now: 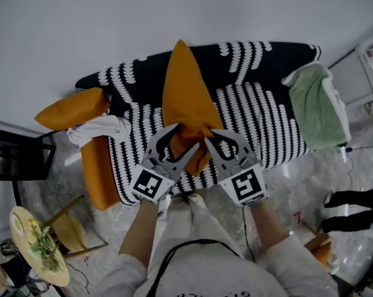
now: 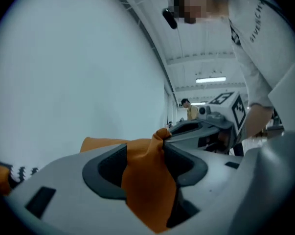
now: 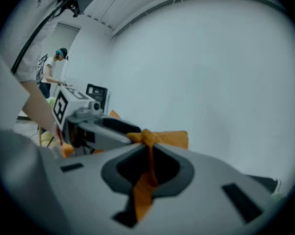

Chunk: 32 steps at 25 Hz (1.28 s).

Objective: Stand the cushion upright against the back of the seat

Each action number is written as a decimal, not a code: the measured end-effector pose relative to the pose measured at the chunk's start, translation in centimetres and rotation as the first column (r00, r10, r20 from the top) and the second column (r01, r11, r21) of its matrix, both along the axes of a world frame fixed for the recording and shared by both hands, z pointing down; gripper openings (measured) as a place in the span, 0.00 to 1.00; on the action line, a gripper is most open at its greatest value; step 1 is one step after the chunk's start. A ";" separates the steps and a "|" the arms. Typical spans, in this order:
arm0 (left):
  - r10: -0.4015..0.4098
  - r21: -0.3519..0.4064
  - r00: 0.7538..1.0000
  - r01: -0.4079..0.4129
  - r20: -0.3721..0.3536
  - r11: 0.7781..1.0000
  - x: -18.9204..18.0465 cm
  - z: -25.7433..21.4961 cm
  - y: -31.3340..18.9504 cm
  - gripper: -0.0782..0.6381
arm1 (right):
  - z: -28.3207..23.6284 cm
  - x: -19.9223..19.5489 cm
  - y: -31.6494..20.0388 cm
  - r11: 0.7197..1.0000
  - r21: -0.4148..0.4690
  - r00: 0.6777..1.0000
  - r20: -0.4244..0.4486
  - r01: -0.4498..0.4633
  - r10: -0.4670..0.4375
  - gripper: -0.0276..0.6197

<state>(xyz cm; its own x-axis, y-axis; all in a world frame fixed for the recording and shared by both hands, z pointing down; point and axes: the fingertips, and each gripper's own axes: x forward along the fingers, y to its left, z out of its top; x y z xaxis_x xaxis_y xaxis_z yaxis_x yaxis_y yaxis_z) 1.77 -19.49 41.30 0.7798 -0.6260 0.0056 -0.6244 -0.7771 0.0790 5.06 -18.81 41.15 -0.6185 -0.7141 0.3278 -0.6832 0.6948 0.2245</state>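
Observation:
An orange cushion (image 1: 185, 98) stands on a corner on the black-and-white patterned sofa (image 1: 260, 116), with its top tip reaching over the sofa back (image 1: 266, 57). Both grippers meet at its bunched lower corner. My left gripper (image 1: 185, 140) is open, its jaws spread wide, and the orange fabric (image 2: 147, 180) hangs loosely between them. My right gripper (image 1: 208, 138) is shut on a thin pinch of the cushion's fabric (image 3: 143, 190). In the left gripper view the left gripper (image 2: 146, 148) faces the right one (image 2: 206, 126). In the right gripper view the right gripper (image 3: 147, 141) faces the left one (image 3: 98, 126).
A second orange cushion (image 1: 72, 109) and a white cloth (image 1: 99, 129) lie at the sofa's left end. A green towel (image 1: 313, 107) drapes over the right end. An orange sheet (image 1: 99, 172) hangs at front left. A small table with a plant (image 1: 41, 246) stands on the floor at left.

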 end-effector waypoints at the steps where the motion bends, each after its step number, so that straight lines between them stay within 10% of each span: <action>1: -0.011 0.018 1.000 0.011 0.029 1.000 0.2 0.1 -0.3 0.45 | 0.0 -0.4 0.0 1.000 -0.004 1.000 -0.001 0.020 -0.021 0.11; 7: 0.003 -0.020 1.000 -0.003 -0.025 1.000 0.1 0.5 -1.5 0.37 | -0.8 -0.8 -0.9 0.998 0.032 0.996 -0.070 0.053 -0.051 0.13; 12: 0.087 -0.006 0.993 -0.088 -0.075 0.996 0.0 0.7 -2.4 0.37 | -1.2 -1.9 -2.3 0.978 -0.097 0.982 0.057 0.186 -0.181 0.28; 18: 0.158 -0.017 0.980 -0.161 -0.120 0.987 0.7 1.2 -3.5 0.36 | 0.4 -2.1 -3.4 0.930 -0.172 0.921 -0.167 0.323 -0.351 0.18; 21: 0.126 -0.016 0.981 -0.130 -0.147 0.991 0.6 0.9 -4.3 0.36 | 0.9 -1.6 -4.3 0.949 -0.154 0.909 -0.281 0.274 -0.308 0.15; 32: -0.191 -0.185 0.978 0.173 -0.084 0.967 -4.1 8.6 -0.8 0.36 | -0.5 1.8 -8.8 0.989 -0.143 0.998 -0.044 0.034 -0.041 0.13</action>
